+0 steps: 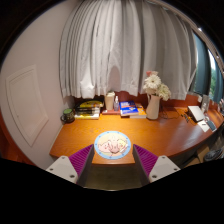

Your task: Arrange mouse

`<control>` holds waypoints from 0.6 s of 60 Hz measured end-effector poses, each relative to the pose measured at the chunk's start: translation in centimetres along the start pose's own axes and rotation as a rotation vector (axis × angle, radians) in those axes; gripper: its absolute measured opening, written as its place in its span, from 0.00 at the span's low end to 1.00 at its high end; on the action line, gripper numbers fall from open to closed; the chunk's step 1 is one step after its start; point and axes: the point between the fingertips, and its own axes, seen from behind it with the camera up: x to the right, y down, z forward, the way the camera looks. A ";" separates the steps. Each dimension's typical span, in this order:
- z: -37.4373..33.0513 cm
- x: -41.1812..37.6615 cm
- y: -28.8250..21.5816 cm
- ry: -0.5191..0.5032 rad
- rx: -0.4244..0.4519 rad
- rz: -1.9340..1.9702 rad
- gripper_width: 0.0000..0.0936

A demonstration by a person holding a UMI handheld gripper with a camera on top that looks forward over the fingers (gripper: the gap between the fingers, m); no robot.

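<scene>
The claw [112, 152] hangs above the near edge of the worktop [170, 135], its two fingers spread wide and gripping nothing. A round patterned disc [112, 146] lies on the wood just ahead of the fingers, in line with the gap between them.

No mouse can be picked out for certain (too small to tell). Judging by shape alone, the likeliest place is among the pale things [198, 113] far right of the disc, near the worktop's end. If so, the move turns on a swing right and forward; its long axis cannot be read.

Counted beyond the disc:
- One vase [152, 103] of flowers, to the right.
- One book pile [128, 107], straight behind.
- One white cup [110, 100], beside that pile.
- One low stack [88, 109], to the left.
</scene>
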 end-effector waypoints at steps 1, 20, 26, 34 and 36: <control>-0.2 0.0 0.1 -0.001 -0.001 -0.002 0.81; -1.7 -1.4 1.9 -0.017 -0.005 -0.011 0.81; -1.8 -1.4 1.9 -0.012 -0.006 -0.012 0.81; -1.9 -1.7 2.0 -0.012 -0.009 -0.014 0.81; -1.9 -1.8 1.9 -0.015 -0.008 -0.013 0.81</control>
